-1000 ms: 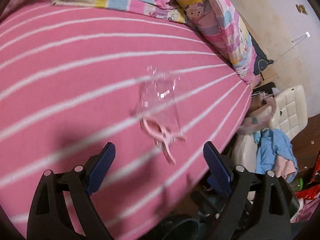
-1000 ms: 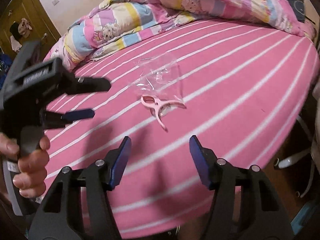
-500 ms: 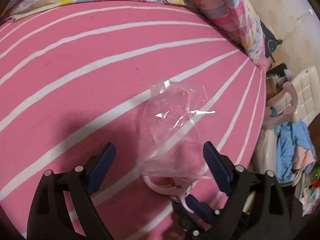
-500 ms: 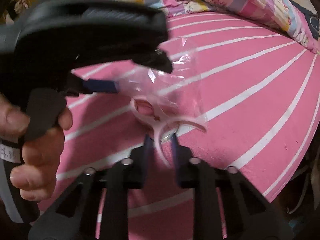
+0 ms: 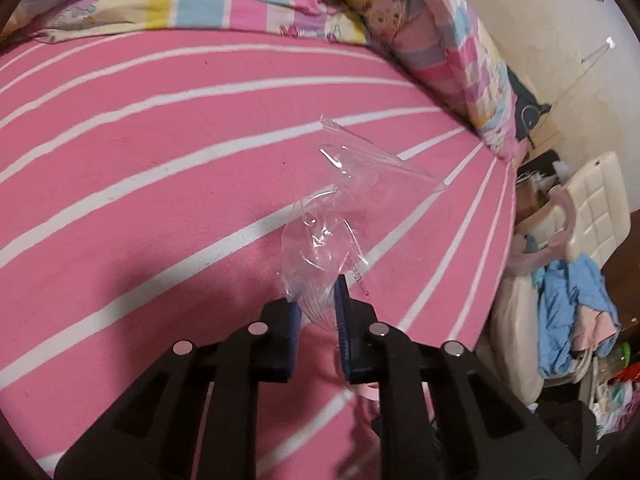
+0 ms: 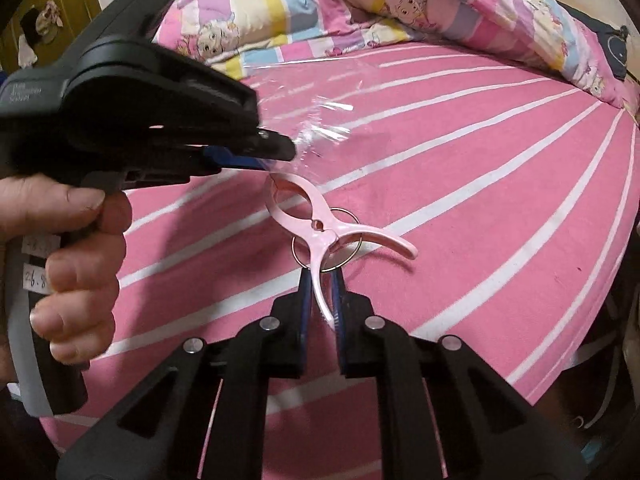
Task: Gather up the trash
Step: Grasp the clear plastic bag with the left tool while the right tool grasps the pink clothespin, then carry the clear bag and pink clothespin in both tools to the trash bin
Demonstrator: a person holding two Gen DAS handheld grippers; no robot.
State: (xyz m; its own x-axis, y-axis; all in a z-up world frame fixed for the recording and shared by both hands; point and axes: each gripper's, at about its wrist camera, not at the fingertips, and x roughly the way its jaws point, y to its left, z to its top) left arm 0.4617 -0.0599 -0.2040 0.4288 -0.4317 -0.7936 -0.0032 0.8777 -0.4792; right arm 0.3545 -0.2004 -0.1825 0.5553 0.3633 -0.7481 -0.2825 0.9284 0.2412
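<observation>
We are losing the clear plastic bag's (image 5: pixel 344 216) edges against the pink striped bed (image 5: pixel 160 184). Our left gripper (image 5: pixel 316 312) has just been closing and is pinching the bag's near end; our right gripper (image 6: pixel 322 300) is clamping the pink clip's (image 6: pixel 320 232) handle. A second ago both were lying untouched.

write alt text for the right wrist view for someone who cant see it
The right gripper is shut on one handle of a pink plastic clip above a pink bed sheet with white stripes. To its left, a hand holds the left gripper, shut on a clear plastic bag by the clip's jaws. A pastel patchwork quilt lies bunched behind.
</observation>
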